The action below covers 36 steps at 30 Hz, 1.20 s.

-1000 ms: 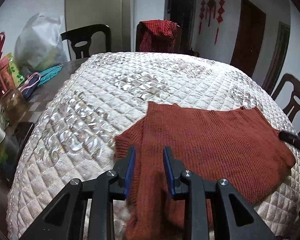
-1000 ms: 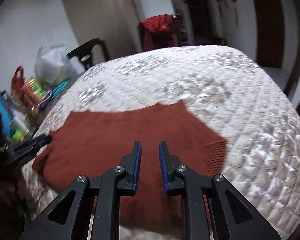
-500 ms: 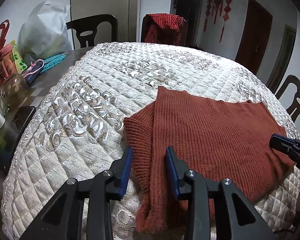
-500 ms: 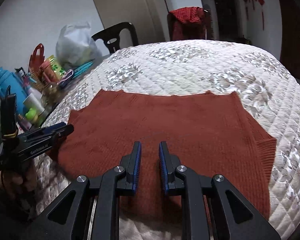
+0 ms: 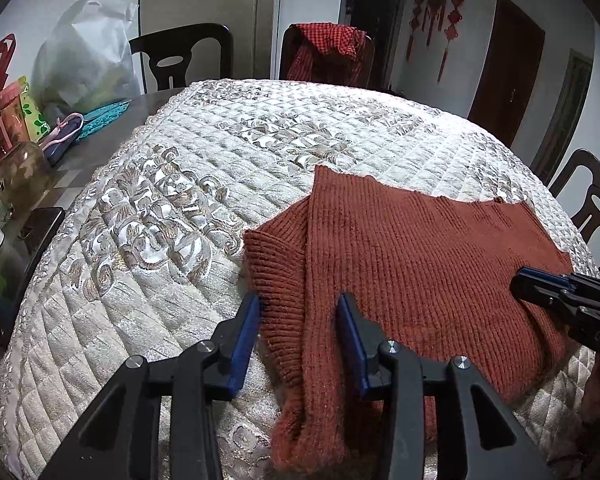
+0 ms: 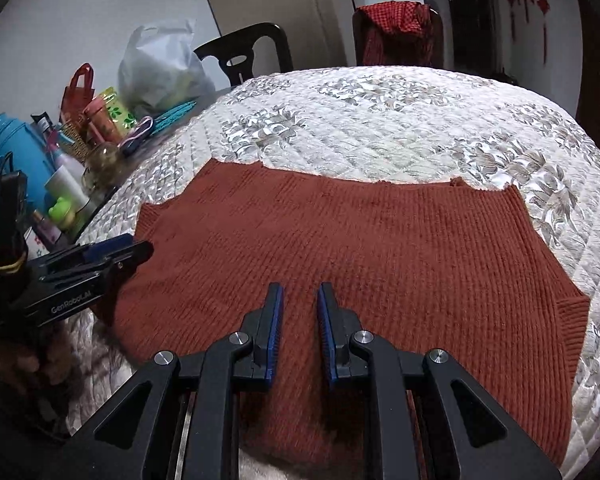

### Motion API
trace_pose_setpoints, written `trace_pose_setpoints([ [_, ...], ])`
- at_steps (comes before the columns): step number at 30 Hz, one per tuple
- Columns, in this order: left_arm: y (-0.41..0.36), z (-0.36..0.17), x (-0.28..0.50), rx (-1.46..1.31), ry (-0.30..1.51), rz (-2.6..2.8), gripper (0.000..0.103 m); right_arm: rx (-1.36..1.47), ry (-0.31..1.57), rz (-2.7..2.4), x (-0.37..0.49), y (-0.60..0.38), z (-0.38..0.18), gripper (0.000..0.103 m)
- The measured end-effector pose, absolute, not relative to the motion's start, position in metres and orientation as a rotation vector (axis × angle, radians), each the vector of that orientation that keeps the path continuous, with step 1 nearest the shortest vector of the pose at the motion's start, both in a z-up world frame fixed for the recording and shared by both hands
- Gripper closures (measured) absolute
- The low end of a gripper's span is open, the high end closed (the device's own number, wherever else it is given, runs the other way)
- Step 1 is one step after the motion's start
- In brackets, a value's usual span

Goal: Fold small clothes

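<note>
A rust-red knitted sweater (image 5: 420,264) lies flat on the quilted tablecloth (image 5: 172,240), with its left sleeve folded in over the body. My left gripper (image 5: 302,316) hovers at that sleeve's ribbed cuff. Its jaws are opening, and the cuff lies between the blue pads without being pressed. In the right wrist view the sweater (image 6: 380,248) spreads wide, and my right gripper (image 6: 299,314) stands over its near middle with a narrow gap and nothing between the pads. The left gripper (image 6: 134,250) shows at the sweater's left edge, and the right gripper (image 5: 540,286) at its right edge.
Bottles, a jar and bags (image 6: 60,168) crowd the table's left side beside a white plastic bag (image 5: 88,60). Dark chairs (image 5: 180,56) ring the table, and one carries a red checked cloth (image 5: 328,52). A hand (image 6: 28,360) holds the left gripper.
The left jaws have spread wider over the sleeve cuff. The right gripper has moved in over the sweater, and shows further in at the right of the left wrist view.
</note>
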<state>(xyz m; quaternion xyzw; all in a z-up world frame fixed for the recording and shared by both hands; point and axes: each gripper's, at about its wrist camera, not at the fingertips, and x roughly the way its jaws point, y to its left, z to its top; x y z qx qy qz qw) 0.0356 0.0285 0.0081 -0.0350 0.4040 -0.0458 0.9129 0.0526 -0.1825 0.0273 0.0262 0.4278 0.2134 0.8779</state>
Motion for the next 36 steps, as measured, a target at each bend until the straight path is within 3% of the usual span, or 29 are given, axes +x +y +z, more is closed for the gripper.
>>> trace_pose_setpoints([
  [18,0.04,0.003,0.041,-0.142,0.857,-0.129,0.048,0.046,0.904,0.465,0.044,-0.179,0.029,0.085],
  [36,0.044,0.003,0.033,-0.262,0.878,-0.224,0.046,0.033,0.907,0.518,0.014,-0.181,0.026,0.085],
])
